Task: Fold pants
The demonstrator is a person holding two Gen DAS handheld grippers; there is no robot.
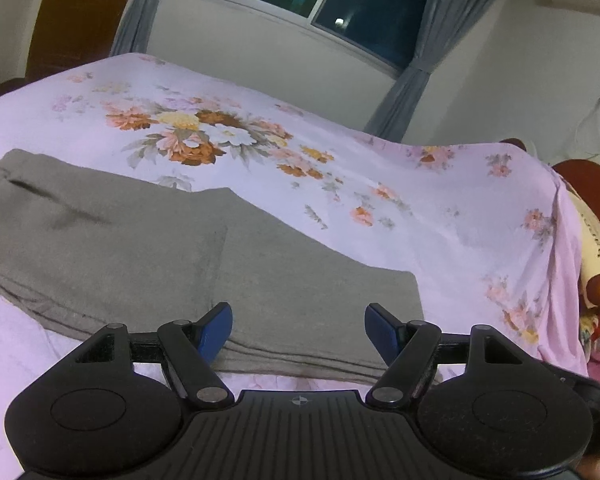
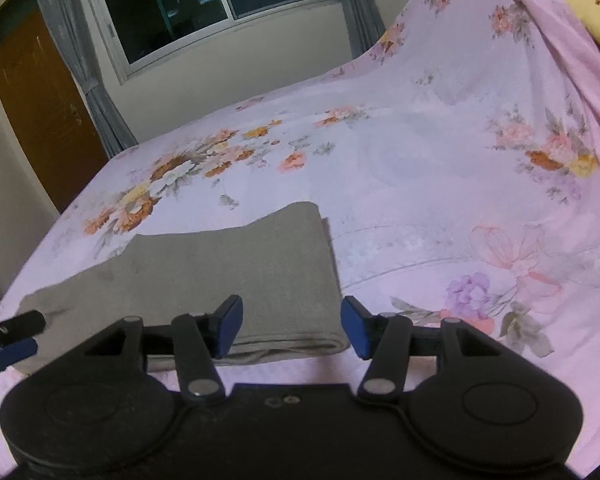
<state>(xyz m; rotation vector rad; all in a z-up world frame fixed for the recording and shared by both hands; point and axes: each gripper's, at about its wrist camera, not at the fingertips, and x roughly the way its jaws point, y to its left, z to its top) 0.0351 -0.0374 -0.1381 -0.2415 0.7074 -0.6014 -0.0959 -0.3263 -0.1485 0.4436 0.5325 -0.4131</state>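
Note:
Grey pants (image 1: 148,248) lie folded lengthwise on the pink floral bedsheet (image 1: 440,220); one layer's edge crosses the middle. My left gripper (image 1: 298,326) is open and empty, just above the pants' near edge. In the right wrist view the pants (image 2: 236,272) end in a folded edge at the right. My right gripper (image 2: 292,326) is open and empty over that near right corner. The left gripper's fingers (image 2: 14,350) show at the far left of the right wrist view.
The bed runs back to a wall with a dark window (image 2: 204,8) and grey curtains (image 2: 96,92). A brown door (image 2: 40,112) stands at the left. Pillows under the sheet (image 2: 520,60) rise at the right, with a red headboard (image 1: 592,188).

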